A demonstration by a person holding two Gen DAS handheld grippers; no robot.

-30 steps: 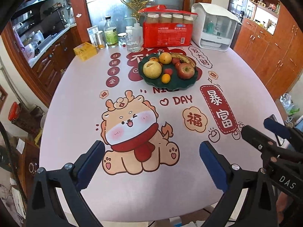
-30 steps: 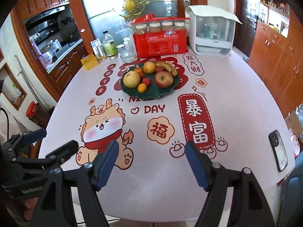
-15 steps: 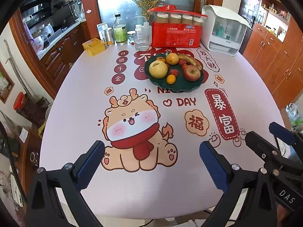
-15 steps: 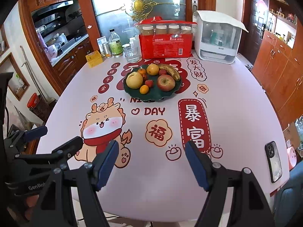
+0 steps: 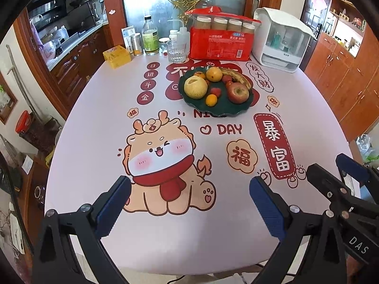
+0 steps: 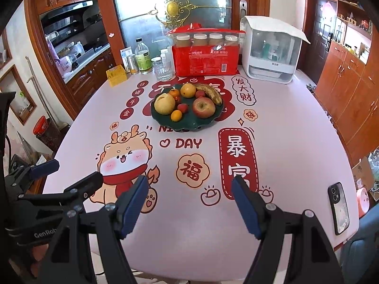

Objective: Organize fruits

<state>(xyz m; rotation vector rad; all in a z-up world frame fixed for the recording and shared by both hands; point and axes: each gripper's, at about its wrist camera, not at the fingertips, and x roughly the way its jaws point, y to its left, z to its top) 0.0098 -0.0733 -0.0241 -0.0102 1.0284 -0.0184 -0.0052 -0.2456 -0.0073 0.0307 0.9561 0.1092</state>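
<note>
Left gripper (image 5: 189, 201): jaws wide apart, nothing between them, hovering above the near edge of the table over the cartoon dragon print.
Right gripper (image 6: 189, 203): jaws wide apart and empty, hovering above the near edge, just right of the left gripper.
Table (image 5: 94, 142): pale cloth printed with red characters and "DAY".
Plate (image 5: 227, 110): dark green, scalloped rim, at 12 o'clock from both grippers, well apart from them, in the far half of the table.
Pear (image 5: 196, 87): large, yellow, at 9 o'clock on the plate.
Apple (image 5: 238, 92): red, at 3 o'clock on the plate.
Banana (image 5: 239, 77): browned, along the rim from 12 to 2 o'clock.
Small orange fruit (image 5: 211, 99): at 6 o'clock among the fruits, between pear and apple.
Red package (image 5: 221, 45): upright behind the plate, at 12 o'clock.
Glass (image 5: 176, 52): just left of the package.
White box (image 5: 281, 40): at 1 o'clock from the plate.
Phone (image 6: 338, 208): flat at the table's right edge, at 3 o'clock from the right gripper.
</note>
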